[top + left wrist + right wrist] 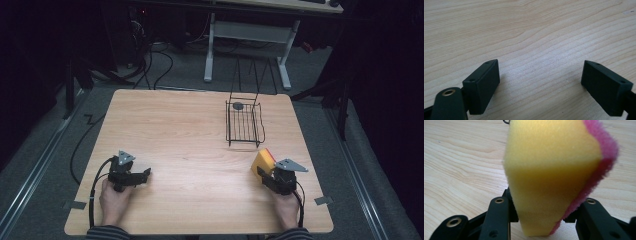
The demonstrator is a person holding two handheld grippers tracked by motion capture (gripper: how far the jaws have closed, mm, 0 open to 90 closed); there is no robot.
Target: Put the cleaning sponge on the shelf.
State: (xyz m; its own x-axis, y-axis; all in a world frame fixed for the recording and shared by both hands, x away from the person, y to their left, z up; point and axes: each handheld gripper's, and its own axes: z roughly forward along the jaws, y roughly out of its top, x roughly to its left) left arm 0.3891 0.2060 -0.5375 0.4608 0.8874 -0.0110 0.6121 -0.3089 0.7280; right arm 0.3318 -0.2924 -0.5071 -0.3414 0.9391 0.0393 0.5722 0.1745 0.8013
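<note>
A yellow sponge (263, 161) with a pink scouring layer stands near the table's front right. My right gripper (266, 175) is shut on it. In the right gripper view the sponge (554, 167) rises between the two black jaws, pinched narrow at its lower end, with my right gripper (544, 201) clamping it from both sides. At the front left my left gripper (143, 176) rests low over the wooden table (185, 140). In the left gripper view my left gripper (540, 72) is open, with bare wood between its pads.
A black wire basket (228, 122) stands at the back right of the table, with a small dark round object (238, 105) at its far end. Behind the table are a white desk frame (209, 55) and floor cables. Both hands come in from the front edge.
</note>
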